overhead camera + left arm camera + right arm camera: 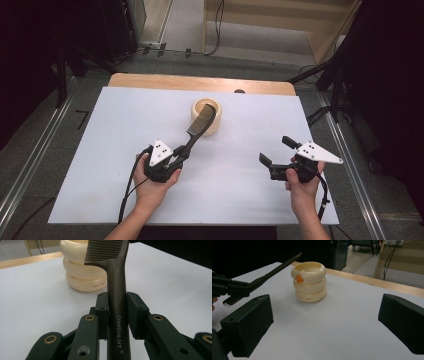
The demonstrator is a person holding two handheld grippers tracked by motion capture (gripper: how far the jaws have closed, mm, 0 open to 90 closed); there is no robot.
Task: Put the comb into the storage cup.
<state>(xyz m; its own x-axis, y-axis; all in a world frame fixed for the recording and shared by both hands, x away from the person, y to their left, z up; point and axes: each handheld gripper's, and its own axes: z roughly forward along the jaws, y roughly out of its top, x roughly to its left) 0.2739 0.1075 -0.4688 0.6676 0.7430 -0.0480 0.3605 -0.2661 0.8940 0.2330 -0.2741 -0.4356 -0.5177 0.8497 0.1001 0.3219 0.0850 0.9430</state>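
Comb [201, 126] is the thing in work: it is dark brown to black, long and slim, with a round handle and one row of fine, close teeth at the far end. White letters "Creative Art" run along the handle in the left gripper view. The left gripper [181, 154] pinches the handle between its two pads, and the comb points from there toward 1 o'clock, its toothed end over the rim of the cup [206, 116]. This cup is cream, made like three stacked rings, with a small orange mark on the side; it stands on the white table [100, 150] at about 12 o'clock from the hands. The right gripper [276, 150] is at 3 o'clock from the left one, well apart, with its jaws spread wide and nothing between them.
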